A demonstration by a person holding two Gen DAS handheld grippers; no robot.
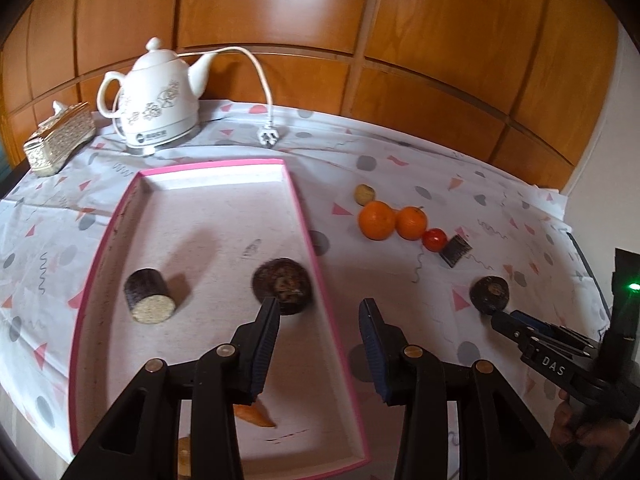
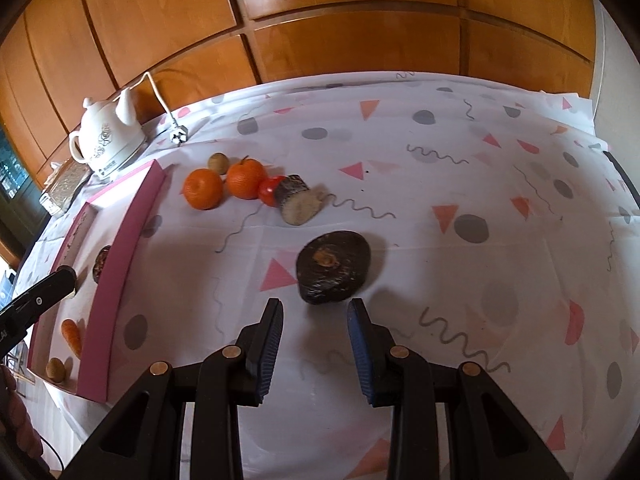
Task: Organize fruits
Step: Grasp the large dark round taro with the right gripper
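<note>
Black jaws of the left gripper (image 1: 318,308) fill the bottom of the left wrist view, standing apart with nothing between the pads. They hang over the near right wall of the pink tray (image 1: 320,280). Just beyond the left pad a dark round piece (image 1: 282,286) lies inside the tray against that wall, blurred, so whether it is at rest I cannot tell. A dark log-like chunk (image 1: 150,296) with a pale cut face lies farther left in the tray, and a carrot piece (image 1: 256,416) shows under the left finger. Out on the surface sit two oranges (image 1: 376,220), a tomato (image 1: 435,239) and a small brown fruit (image 1: 365,194), well apart from the tray. At the far right the right gripper (image 1: 502,318) points at another dark round piece (image 1: 490,290).

Seen from the right wrist, the right gripper (image 2: 316,312) has its jaws parted and empty, with that dark round piece (image 2: 334,266) just beyond the tips, lying flat on the patterned cloth (image 2: 460,168).

The step in hand looks like picking up this piece for the tray. It appears wider than the present gap, so the jaws would need to widen before descending. Straddle it across its short sides, low, near the cloth, so the pads meet its flanks and not the rounded top. Keep the left gripper clear of the tray's right wall so the carry has room.
</note>
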